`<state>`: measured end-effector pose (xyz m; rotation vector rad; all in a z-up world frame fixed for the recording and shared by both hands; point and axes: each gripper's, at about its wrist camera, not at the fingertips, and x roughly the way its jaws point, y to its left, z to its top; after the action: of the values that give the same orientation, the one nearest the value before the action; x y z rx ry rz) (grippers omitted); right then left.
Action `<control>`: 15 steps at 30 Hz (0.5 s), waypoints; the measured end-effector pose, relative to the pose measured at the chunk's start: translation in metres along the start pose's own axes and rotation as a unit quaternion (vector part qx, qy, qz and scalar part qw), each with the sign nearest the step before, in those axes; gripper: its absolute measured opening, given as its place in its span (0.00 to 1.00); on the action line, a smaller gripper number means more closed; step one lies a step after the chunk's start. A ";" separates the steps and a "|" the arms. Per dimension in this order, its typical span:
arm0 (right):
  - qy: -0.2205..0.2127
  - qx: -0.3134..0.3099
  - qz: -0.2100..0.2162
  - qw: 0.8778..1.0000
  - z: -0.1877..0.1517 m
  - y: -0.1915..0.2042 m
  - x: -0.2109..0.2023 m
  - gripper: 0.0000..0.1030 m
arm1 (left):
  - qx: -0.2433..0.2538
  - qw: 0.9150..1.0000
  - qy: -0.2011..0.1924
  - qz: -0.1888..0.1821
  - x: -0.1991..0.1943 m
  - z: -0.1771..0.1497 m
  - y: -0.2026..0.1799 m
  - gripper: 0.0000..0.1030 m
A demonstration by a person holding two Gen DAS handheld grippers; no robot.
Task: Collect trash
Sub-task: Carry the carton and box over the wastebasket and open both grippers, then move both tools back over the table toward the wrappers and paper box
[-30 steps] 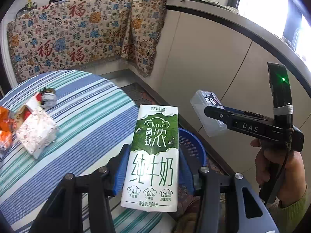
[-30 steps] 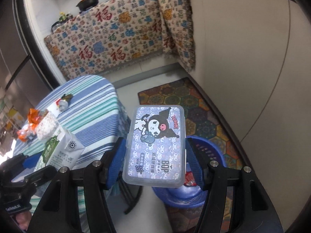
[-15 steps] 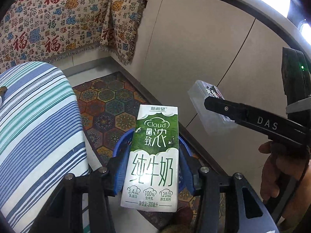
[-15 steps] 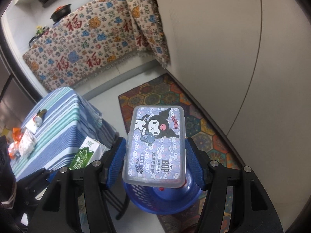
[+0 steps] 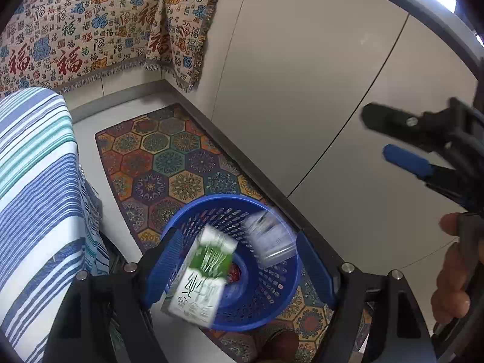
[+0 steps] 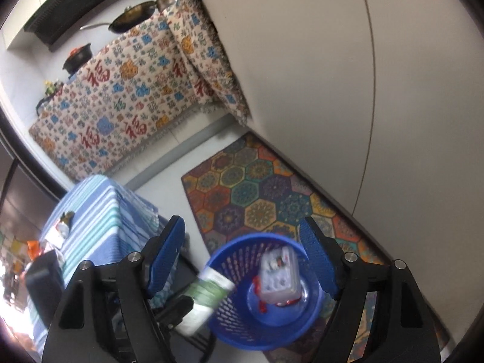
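Observation:
A blue perforated basket point(image 5: 230, 200) stands on the floor under both grippers. My left gripper point(image 5: 239, 267) hangs over it, its jaws opening. The green-and-white milk carton point(image 5: 199, 278) drops loose between them, tilted and blurred, over the basket's left rim. My right gripper point(image 6: 242, 255) is also above the basket point(image 6: 242, 242), jaws opening, with no pad touching anything. The clear plastic cartoon box point(image 6: 278, 275) falls blurred inside the basket, seen in the left wrist view as the box point(image 5: 269, 239). There the right gripper point(image 5: 376, 133) shows at the right, held by a hand point(image 5: 450, 272).
A table with a blue-striped cloth point(image 5: 36, 181) stands just left of the basket, with wrappers point(image 6: 57, 236) lying on it. A hexagon-patterned rug point(image 5: 169, 157) lies under the basket. Beige cabinet fronts point(image 5: 302, 90) run along the right, and a patterned cloth point(image 5: 90, 30) hangs behind.
Both grippers have come over the basket and opened. The milk carton has slipped out of the left jaws and the plastic box out of the right jaws, both dropping toward the basket.

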<state>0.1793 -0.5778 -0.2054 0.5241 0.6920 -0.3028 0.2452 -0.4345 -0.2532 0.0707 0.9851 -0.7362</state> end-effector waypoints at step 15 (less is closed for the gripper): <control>-0.051 -0.097 -0.023 0.994 0.000 0.054 -0.023 0.86 | -0.004 0.997 -0.075 0.012 -0.128 -0.023 0.011 0.77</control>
<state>0.1858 -0.5311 -0.1703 0.3065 0.6275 -0.3008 0.1922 -0.3491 -0.1693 0.0194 0.8429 -0.7041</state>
